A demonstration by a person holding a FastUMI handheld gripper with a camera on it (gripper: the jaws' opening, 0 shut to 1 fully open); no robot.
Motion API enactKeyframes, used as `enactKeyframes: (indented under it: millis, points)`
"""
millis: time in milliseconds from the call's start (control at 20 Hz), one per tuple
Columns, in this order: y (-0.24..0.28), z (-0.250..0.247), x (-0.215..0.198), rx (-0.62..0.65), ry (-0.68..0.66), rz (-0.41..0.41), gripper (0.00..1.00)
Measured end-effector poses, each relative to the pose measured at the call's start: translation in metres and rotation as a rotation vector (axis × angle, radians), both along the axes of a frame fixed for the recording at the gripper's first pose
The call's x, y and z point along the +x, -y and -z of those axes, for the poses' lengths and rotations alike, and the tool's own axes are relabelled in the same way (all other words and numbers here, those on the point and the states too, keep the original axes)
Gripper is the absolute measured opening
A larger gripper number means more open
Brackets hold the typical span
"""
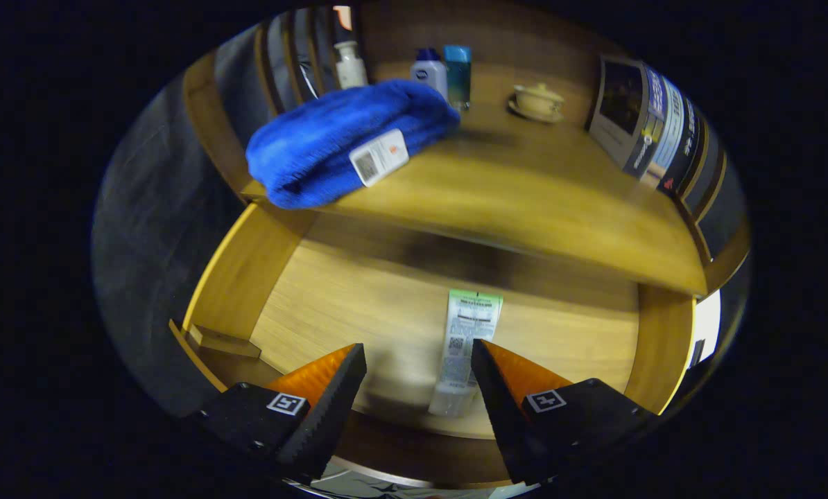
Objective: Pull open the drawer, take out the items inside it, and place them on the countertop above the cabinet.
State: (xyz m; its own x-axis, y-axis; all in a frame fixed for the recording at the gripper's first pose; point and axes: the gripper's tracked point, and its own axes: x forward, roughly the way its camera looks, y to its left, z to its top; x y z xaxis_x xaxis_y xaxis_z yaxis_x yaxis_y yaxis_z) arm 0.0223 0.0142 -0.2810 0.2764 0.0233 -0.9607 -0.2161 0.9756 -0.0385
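**Drawer open, one item up, one tube left inside**

The gripper [417, 378] hangs above the open drawer with its two fingers spread wide and nothing between the pads; they grasp nothing. Just ahead of them, closer to the right finger, a white squeeze tube with a green-banded printed label [466, 346] lies flat on the floor of the pale wooden drawer [234, 277]. Its cap end points toward the drawer's front edge and its crimped end toward the back. It lies nearer the drawer's right side than its left, apart from both side walls. No other item shows on the visible floor of the drawer.

Beyond the drawer's back edge runs the wooden countertop [539, 187]. At its front left corner rests a folded blue knitted cloth with a white tag [345, 138], slightly overhanging the edge. Along the rear edge stand a small white bottle [350, 64], a white bottle with a blue cap [429, 69] and a teal box [458, 73], with a cream lidded cup on a saucer [539, 102] to their right. Books [653, 128] lean at the right edge.

By my reading, the pull is done and the cloth has likely been unloaded. The tube remains to be gripped, lifted and set on the countertop.
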Motion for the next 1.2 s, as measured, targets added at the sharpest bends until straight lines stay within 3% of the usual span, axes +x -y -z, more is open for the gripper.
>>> enactKeyframes:
  millis: [200,450,750,850,1000,1200]
  points:
    - [0.028,0.024,-0.011,-0.119,-0.121,-0.005,0.99]
    - [0.03,0.036,-0.018,-0.126,-0.222,0.019,0.97]
    - [0.038,0.039,-0.009,-0.125,-0.206,0.045,0.83]
    - [0.041,0.03,-0.006,-0.12,-0.176,0.065,0.58]
    - [0.035,0.031,-0.006,-0.099,-0.132,0.05,0.49]
    - [0.028,-0.012,0.007,-0.075,-0.01,-0.03,0.49]
